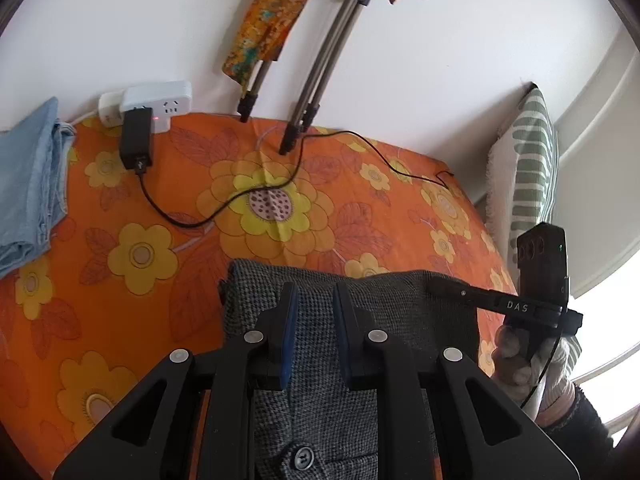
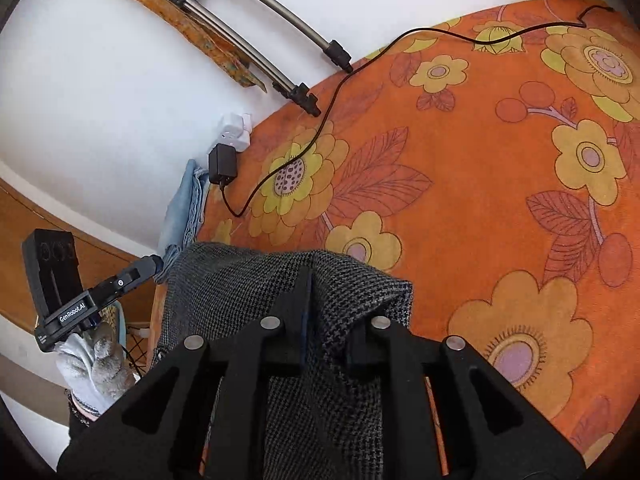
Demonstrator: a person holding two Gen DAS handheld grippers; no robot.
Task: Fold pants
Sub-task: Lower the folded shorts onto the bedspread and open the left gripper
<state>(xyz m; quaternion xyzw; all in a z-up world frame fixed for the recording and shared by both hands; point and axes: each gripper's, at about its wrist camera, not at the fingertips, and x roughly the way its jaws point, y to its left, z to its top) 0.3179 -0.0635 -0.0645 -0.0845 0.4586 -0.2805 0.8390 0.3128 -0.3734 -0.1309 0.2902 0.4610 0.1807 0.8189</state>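
The grey houndstooth pants [image 1: 320, 320] lie folded on the orange flowered bedspread [image 1: 200, 240], with a dark button [image 1: 302, 458] near the bottom edge. My left gripper [image 1: 314, 292] hovers over the pants with a gap between its blue pads, open and empty. In the right wrist view the pants [image 2: 240, 280] drape over my right gripper [image 2: 310, 270], which is shut on a fold of the cloth. The right gripper also shows at the right of the left wrist view [image 1: 432, 280], touching the pants' edge. The left gripper also shows at the left of the right wrist view [image 2: 158, 264].
Folded blue jeans [image 1: 28, 184] lie at the bed's left edge. A white power strip [image 1: 156, 100] with a black adapter [image 1: 136, 142] and cable [image 1: 248, 192] sits by the wall. Tripod legs [image 1: 304, 92] stand on the bed. A striped pillow [image 1: 528, 168] is at the right.
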